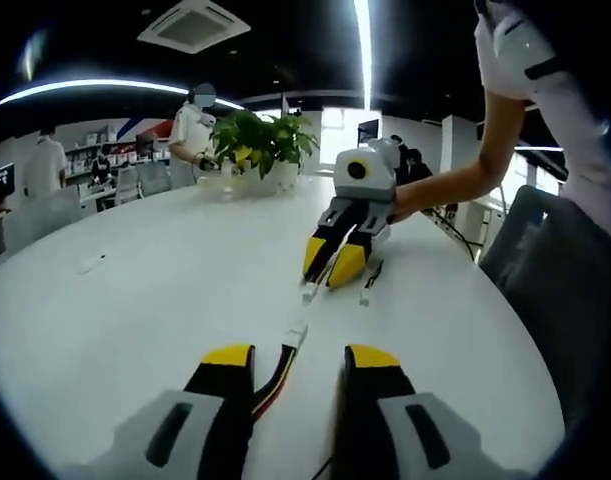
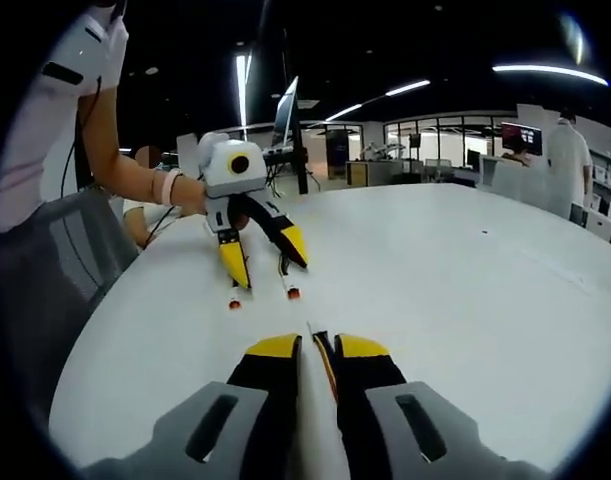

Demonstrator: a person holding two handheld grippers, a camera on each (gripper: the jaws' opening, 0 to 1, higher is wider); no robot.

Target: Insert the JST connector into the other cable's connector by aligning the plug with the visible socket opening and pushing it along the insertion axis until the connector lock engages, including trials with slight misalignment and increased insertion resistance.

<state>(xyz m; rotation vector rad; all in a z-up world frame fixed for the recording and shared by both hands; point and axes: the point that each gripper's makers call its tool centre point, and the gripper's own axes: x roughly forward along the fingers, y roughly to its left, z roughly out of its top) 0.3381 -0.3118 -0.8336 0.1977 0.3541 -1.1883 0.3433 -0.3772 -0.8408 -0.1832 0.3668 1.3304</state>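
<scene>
Lying between wide left gripper jaws – cable, right gripper pinching its cable

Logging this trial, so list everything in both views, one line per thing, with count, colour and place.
table: one, white, under everything
first cable: one, red, yellow and black wires, white connector, between the left jaws
second cable: one, colour unclear, pinched in the right jaws
potted plant: one, green, far table edge
chair: one, grey, beside the table
bystanders: at least two, white tops, behind the table
forearm: one, holding the right gripper
left gripper: yellow tips, open
right gripper: yellow tips, shut
</scene>
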